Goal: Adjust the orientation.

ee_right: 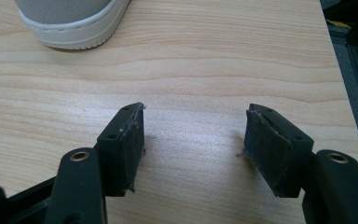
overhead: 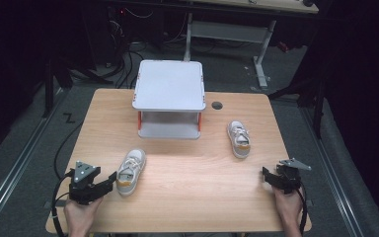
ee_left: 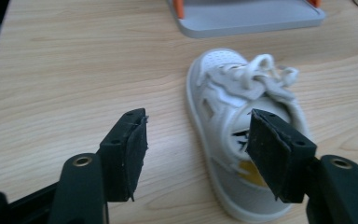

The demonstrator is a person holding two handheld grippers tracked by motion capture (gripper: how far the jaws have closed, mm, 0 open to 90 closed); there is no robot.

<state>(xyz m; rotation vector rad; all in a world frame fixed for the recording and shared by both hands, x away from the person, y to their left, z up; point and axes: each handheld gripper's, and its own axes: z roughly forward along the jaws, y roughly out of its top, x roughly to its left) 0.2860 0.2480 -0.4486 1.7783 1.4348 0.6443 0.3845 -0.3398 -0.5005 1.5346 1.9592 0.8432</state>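
A: Where does the left gripper (overhead: 109,178) sit?

B: At the near left of the table (overhead: 187,197), held low in the person's left hand (overhead: 81,210). Its jaws stand wide apart and grasp nothing. They point at the heel of the left shoe (overhead: 131,171).

A: How close is it to that shoe?

B: Just beside it. In the left gripper view the gripper (ee_left: 198,149) has its right jaw in front of the shoe's (ee_left: 242,126) heel opening, while the left jaw is over bare wood. I cannot tell whether a pad touches the shoe.

A: How does the shoe lie?

B: Upright on its sole, toe pointing away toward the grey shelf (overhead: 170,84), laces loose on top, a yellow patch at the heel.

A: And the right gripper (overhead: 266,174)?

B: At the near right edge, in the right hand (overhead: 288,207). In its own view the right gripper (ee_right: 193,135) is also spread open and empty, over bare table (ee_right: 214,60).

A: The right shoe (overhead: 239,138)?

B: It stands upright, right of the shelf and well apart from the left shoe. Its heel (ee_right: 72,21) is ahead of the right gripper, not between the jaws.
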